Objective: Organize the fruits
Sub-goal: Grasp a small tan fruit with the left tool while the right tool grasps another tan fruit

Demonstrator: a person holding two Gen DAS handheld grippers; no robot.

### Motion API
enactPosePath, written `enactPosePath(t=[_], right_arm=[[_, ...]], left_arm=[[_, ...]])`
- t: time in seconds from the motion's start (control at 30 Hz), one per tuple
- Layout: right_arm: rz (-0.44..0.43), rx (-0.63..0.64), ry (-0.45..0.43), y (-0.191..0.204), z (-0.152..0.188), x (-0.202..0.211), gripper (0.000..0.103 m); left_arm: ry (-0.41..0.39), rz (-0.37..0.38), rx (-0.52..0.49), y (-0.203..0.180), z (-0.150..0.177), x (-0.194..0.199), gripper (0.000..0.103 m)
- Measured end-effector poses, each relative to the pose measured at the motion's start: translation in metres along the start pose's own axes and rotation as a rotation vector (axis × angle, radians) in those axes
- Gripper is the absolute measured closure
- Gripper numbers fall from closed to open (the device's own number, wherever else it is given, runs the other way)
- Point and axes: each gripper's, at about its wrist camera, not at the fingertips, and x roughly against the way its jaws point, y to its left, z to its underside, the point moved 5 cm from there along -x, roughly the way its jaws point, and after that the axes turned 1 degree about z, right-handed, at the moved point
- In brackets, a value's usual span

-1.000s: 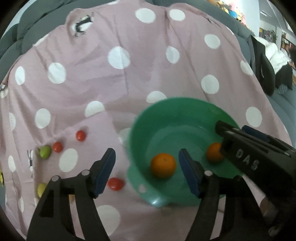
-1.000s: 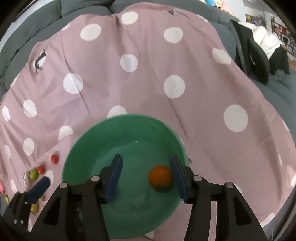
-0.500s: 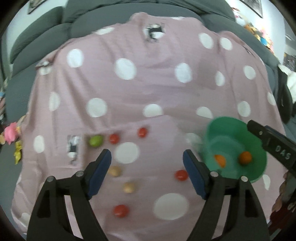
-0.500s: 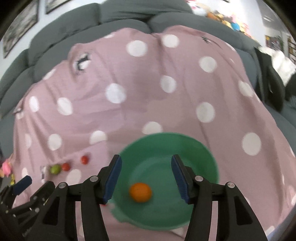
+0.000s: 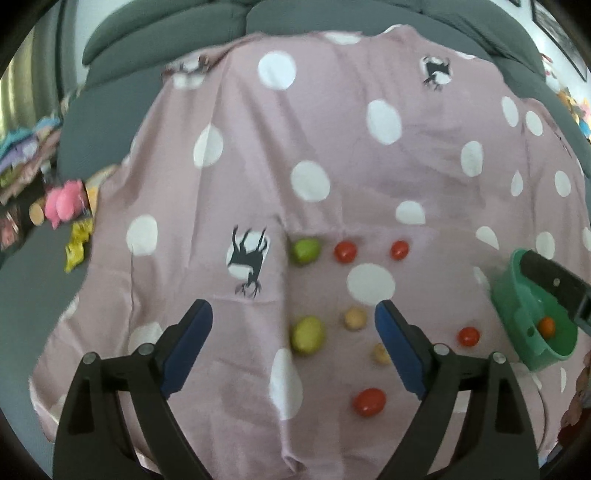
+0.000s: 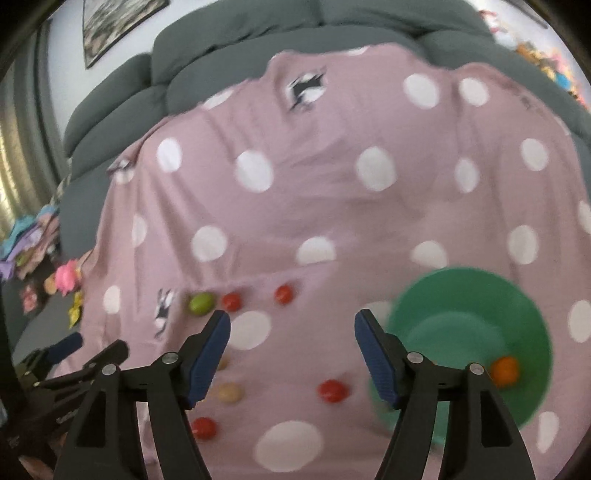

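Several small fruits lie on a pink polka-dot cloth: two green ones, red ones and two tan ones. A green bowl at the right holds an orange fruit; it also shows in the right wrist view with the orange. My left gripper is open and empty above the fruits. My right gripper is open and empty, left of the bowl.
The cloth covers a grey sofa. Pink and yellow toys and stacked clothes lie at the far left. My right gripper's finger reaches over the bowl in the left wrist view.
Both grippers have swung left and pulled back from the bowl. The loose fruits now sit in front of the left gripper, and the bowl has shifted to the right in both views.
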Motion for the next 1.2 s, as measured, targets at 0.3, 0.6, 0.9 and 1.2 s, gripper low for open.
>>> enactPosePath(t=[0.3, 0.6, 0.9, 1.2], right_arm=[[-0.075, 0.054, 0.191, 0.034, 0.038, -0.05, 0.033], [-0.139, 0.079, 0.361, 0.056, 0.076, -0.094, 0.05], [-0.09, 0.104, 0.398, 0.055, 0.085, -0.11, 0.073], [-0.093, 0.058, 0.39, 0.042, 0.078, -0.113, 0.074]], left_arm=[[0.053, 0.061, 0.068, 0.018, 0.007, -0.028, 0.024], [0.107, 0.158, 0.107, 0.013, 0.008, -0.043, 0.055], [0.176, 0.227, 0.051, -0.016, -0.003, -0.061, 0.062], [0.288, 0.219, -0.061, -0.049, -0.002, -0.101, 0.062]])
